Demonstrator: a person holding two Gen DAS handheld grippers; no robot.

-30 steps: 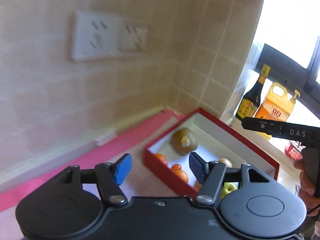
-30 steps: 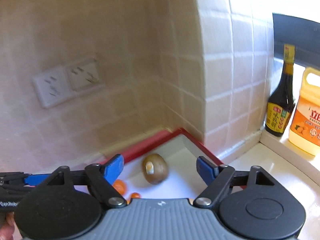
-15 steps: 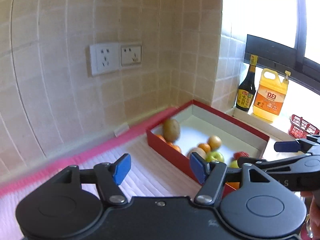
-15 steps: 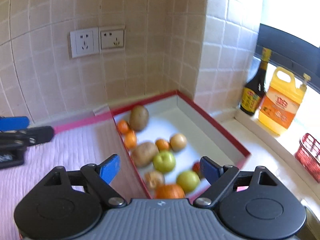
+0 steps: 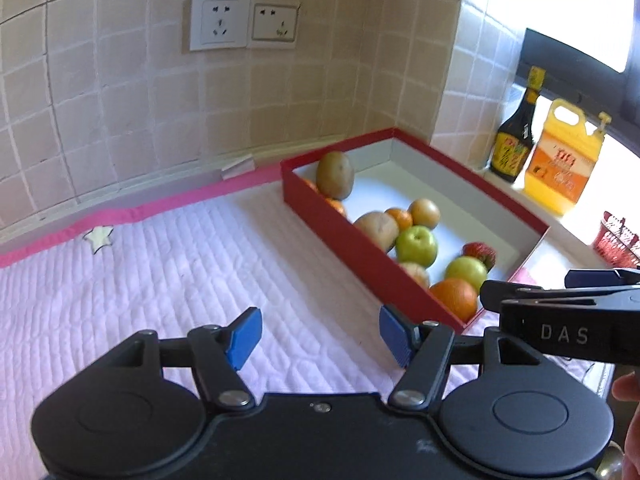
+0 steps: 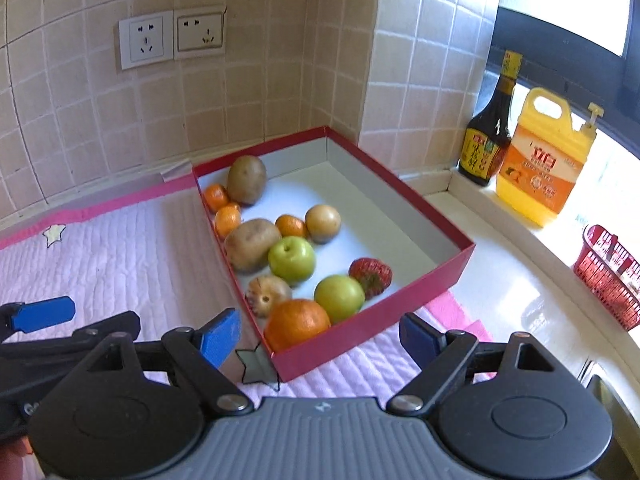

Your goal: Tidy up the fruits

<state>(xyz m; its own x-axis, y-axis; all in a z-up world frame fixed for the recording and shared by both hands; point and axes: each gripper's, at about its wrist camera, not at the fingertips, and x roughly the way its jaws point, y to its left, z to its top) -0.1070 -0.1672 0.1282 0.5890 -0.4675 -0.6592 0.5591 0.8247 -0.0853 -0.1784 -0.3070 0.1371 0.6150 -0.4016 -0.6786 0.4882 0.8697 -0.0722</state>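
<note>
Left gripper (image 5: 320, 336): jaws apart, empty, over pink mat (image 5: 120, 300). Red box (image 6: 360, 332): fruits loose inside, orange (image 6: 298, 322) nearest. Right gripper (image 6: 320, 334): just narrowed slightly, empty; best lowered squarely, astride one fruit.

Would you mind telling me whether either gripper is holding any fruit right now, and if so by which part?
Nothing is held. The left gripper and right gripper both stand open and empty; all the fruit lies in the red box.

You have a quilted pink cloth mat (image 6: 120, 256) beside the matt red cardboard box (image 6: 400, 196), under glossy tiles (image 6: 260, 92).
</note>
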